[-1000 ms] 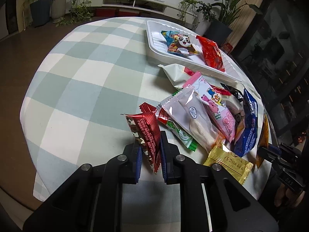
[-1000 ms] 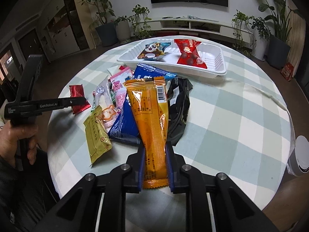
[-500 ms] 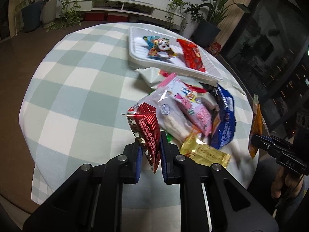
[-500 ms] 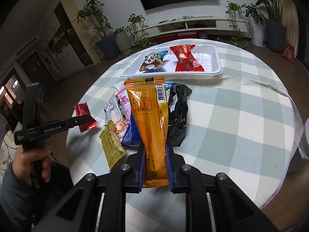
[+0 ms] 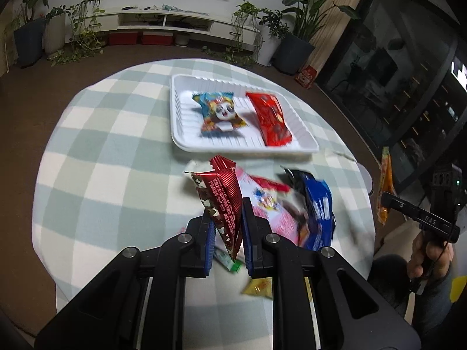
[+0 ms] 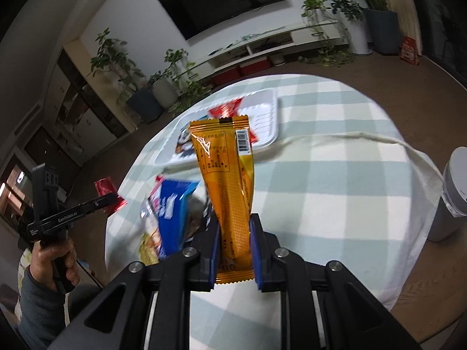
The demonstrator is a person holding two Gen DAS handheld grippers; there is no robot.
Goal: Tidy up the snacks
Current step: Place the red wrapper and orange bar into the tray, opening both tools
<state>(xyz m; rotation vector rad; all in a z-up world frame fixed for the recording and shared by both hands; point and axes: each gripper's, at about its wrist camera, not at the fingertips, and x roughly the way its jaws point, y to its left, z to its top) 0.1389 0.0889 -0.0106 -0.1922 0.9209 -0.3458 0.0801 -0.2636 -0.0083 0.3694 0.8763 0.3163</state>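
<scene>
My left gripper is shut on a dark red foil snack packet, held up above the table with the pile below it. My right gripper is shut on a long orange snack packet, lifted over the table's near side. A white tray at the far side holds a panda packet and a red packet. In the left wrist view the orange packet hangs at the right edge. In the right wrist view the red foil packet shows at the left.
A loose pile lies in front of the tray: a pink packet, a blue packet, a black one, a yellow one. The round table has a checked cloth. A white bin stands beside the table. Plants and a TV shelf line the far wall.
Both grippers have risen from the table with their packets. The left view now faces the tray more squarely. The right gripper has rolled and moved sideways, so the table tilts in its view.
</scene>
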